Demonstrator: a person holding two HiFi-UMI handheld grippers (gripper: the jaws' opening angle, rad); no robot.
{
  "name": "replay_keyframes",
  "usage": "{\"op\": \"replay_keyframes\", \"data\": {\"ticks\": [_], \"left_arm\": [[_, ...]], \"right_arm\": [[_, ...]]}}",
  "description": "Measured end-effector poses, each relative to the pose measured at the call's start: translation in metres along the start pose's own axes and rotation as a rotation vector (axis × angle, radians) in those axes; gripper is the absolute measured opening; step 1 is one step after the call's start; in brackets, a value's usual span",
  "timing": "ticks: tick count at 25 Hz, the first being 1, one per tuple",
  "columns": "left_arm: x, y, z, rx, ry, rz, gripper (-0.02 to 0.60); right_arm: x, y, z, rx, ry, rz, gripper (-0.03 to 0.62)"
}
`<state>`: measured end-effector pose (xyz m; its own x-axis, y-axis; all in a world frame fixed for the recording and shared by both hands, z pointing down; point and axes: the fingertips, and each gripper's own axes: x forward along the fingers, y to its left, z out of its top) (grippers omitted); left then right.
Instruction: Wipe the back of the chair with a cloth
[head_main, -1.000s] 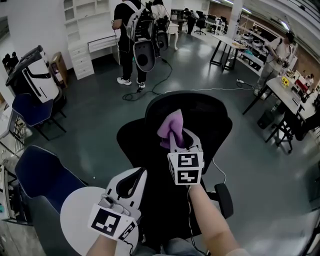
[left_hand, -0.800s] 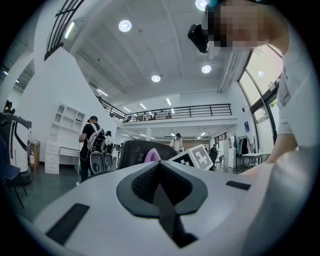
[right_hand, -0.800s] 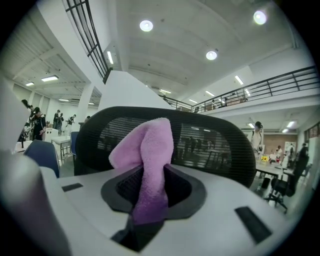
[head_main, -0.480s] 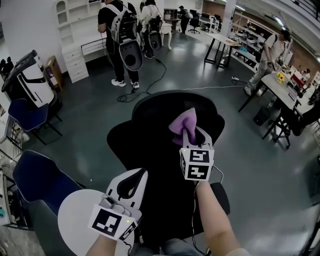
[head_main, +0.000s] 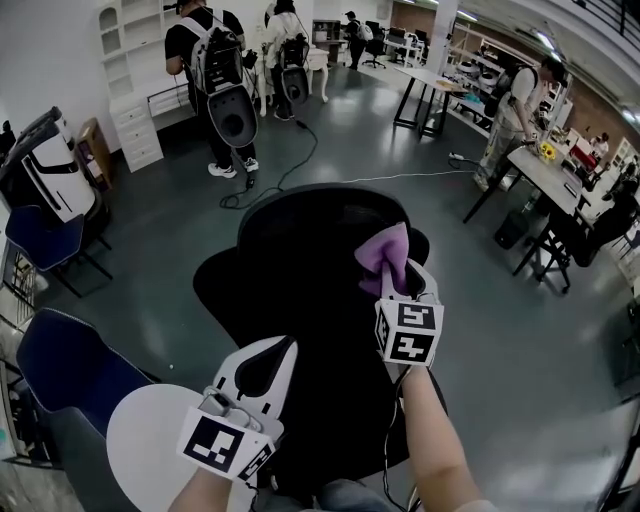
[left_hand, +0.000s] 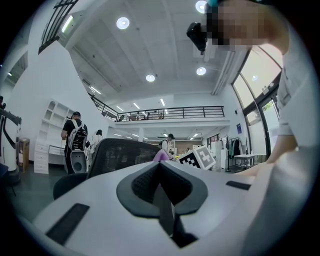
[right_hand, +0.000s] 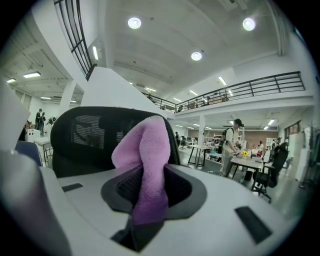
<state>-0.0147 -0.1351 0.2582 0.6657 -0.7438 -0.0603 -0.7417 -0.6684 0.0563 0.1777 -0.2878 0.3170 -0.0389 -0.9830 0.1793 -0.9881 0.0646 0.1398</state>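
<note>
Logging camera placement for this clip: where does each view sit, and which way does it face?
Head view: on the person's head, facing steeply down at the chair; shows the left gripper and right gripper.
Left gripper view: on the left gripper, facing along its shut, empty jaws, up toward the chair; shows a sleeve.
Right gripper view: on the right gripper, facing along jaws shut on the cloth toward the chair.
Shared: all three show the chair and the cloth.
</note>
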Motion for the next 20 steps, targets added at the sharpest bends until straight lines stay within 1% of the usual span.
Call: {"op": "replay_keyframes", "data": {"ticks": [3, 7, 12, 15, 20], "left_arm": [[0.005, -0.008, -0.002, 0.001, 0.001, -0.008, 0.011], [0.008, -0.017, -0.002, 0.005, 0.000, -0.007, 0.011], [0.005, -0.011, 0.001, 0.006, -0.004, 0.006, 0.011], [0.003, -0.006, 0.002, 0.005, -0.009, 0.012, 0.011], [0.003, -0.004, 0.005, 0.004, -0.016, 0.020, 0.011]], "right_arm": [[-0.004, -0.006, -0.002, -0.008, 0.003, -0.003, 0.104], [-0.006, -0.011, 0.000, 0.029, 0.013, 0.012, 0.104], [-0.004, -0.006, 0.008, 0.058, 0.018, 0.026, 0.104], [-0.002, 0.000, 0.022, 0.069, -0.006, 0.042, 0.104], [-0.001, 0.002, 0.062, 0.078, -0.080, 0.063, 0.107]]}}
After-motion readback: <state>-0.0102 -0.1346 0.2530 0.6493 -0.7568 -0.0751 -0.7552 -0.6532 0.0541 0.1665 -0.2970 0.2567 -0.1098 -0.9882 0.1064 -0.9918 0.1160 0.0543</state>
